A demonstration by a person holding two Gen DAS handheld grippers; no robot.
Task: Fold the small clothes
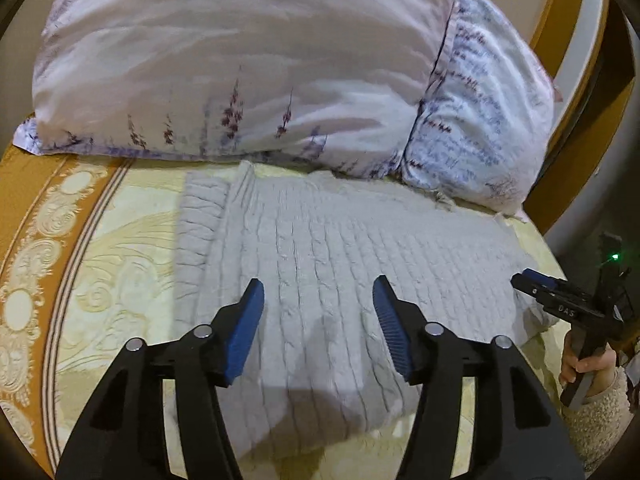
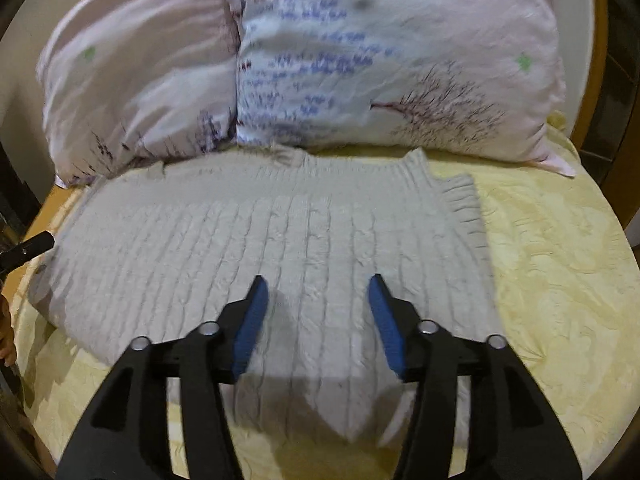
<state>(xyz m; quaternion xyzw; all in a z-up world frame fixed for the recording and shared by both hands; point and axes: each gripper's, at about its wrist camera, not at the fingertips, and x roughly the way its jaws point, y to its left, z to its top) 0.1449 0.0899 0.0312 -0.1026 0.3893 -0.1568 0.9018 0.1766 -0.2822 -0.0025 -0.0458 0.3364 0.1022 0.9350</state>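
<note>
A grey cable-knit sweater [image 1: 320, 256] lies spread flat on the yellow patterned bedspread [image 1: 120, 264], its far edge tucked up against two floral pillows [image 1: 240, 64] at the head of the bed. In the left wrist view the left gripper [image 1: 318, 300] hovers over the near part of the knit, blue pads spread wide apart, nothing between them. The ribbed band of the sweater runs along its left side here. Off to the right edge of that same view sits the right gripper [image 1: 538, 282], held in a hand [image 1: 588, 368] by its handle, its tip just at the sweater's right edge; from this angle I cannot tell how its jaws stand.

Over to the right wrist view: the right gripper [image 2: 318, 300] also hangs above the sweater [image 2: 280, 248], fingers parted wide, gripping nothing. The ribbed hem sits at the sweater's right side here, near the bedspread [image 2: 552, 280]. The pillows [image 2: 380, 52] lean behind, one printed with a bare tree. A wooden headboard [image 1: 560, 32] curves behind them.
</note>
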